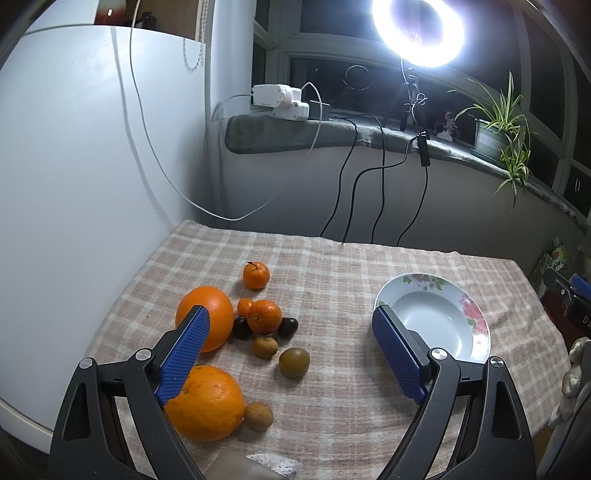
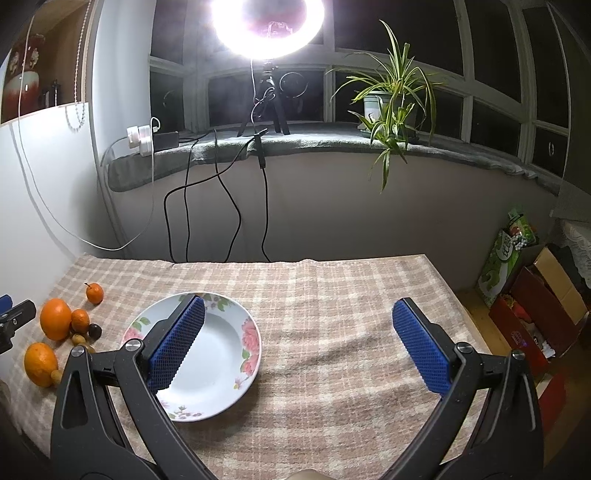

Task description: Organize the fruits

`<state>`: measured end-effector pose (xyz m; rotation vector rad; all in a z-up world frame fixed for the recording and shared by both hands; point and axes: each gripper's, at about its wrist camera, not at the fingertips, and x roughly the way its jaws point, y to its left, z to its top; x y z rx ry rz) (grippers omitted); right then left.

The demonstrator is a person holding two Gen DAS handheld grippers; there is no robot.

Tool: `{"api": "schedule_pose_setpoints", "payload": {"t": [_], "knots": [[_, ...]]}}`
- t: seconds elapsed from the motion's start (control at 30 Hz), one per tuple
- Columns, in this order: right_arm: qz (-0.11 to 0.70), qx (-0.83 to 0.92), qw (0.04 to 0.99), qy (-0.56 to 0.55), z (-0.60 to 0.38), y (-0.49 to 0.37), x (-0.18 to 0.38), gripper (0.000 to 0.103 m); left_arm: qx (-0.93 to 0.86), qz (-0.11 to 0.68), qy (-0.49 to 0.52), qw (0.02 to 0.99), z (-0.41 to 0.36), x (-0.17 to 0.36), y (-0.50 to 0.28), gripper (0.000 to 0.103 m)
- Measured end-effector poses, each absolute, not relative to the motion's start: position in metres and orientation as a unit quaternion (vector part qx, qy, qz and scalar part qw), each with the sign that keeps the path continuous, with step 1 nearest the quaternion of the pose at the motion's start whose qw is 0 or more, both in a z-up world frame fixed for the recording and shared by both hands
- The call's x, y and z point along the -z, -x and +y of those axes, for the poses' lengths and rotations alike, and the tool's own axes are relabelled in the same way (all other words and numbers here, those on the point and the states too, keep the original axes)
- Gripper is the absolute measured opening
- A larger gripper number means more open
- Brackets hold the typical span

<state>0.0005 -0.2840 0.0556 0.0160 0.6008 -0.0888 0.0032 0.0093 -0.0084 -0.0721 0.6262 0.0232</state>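
A heap of fruit lies on the checked cloth at the left: two big oranges [image 1: 207, 402] [image 1: 210, 314], small tangerines [image 1: 256, 275] [image 1: 264, 316], dark plums [image 1: 287, 327] and brown kiwis [image 1: 294, 362]. An empty white plate with pink flowers [image 1: 436, 314] lies to the right; it also shows in the right wrist view [image 2: 218, 354]. My left gripper [image 1: 291, 350] is open above the fruit, empty. My right gripper [image 2: 295, 343] is open and empty above the cloth, its left finger over the plate. The fruit shows at the left edge of that view [image 2: 55, 319].
A white wall panel [image 1: 74, 184] stands left of the table. Cables [image 1: 347, 192] hang from the windowsill behind the table, where a ring light [image 1: 417, 29] and a potted plant [image 2: 388, 99] stand. Boxes [image 2: 535, 295] sit on the floor beyond the table's right edge.
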Motion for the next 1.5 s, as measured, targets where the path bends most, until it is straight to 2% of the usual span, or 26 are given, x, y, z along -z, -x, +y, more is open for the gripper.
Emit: {"api": "schedule_pose_setpoints", "payload": {"t": [1.5], "knots": [[0.297,0.048,0.954,0.018,-0.264,-0.009,-0.060,0.103,-0.016,0.310,0.048,0.949,0.023,0.012,-0.001,0.090]]}}
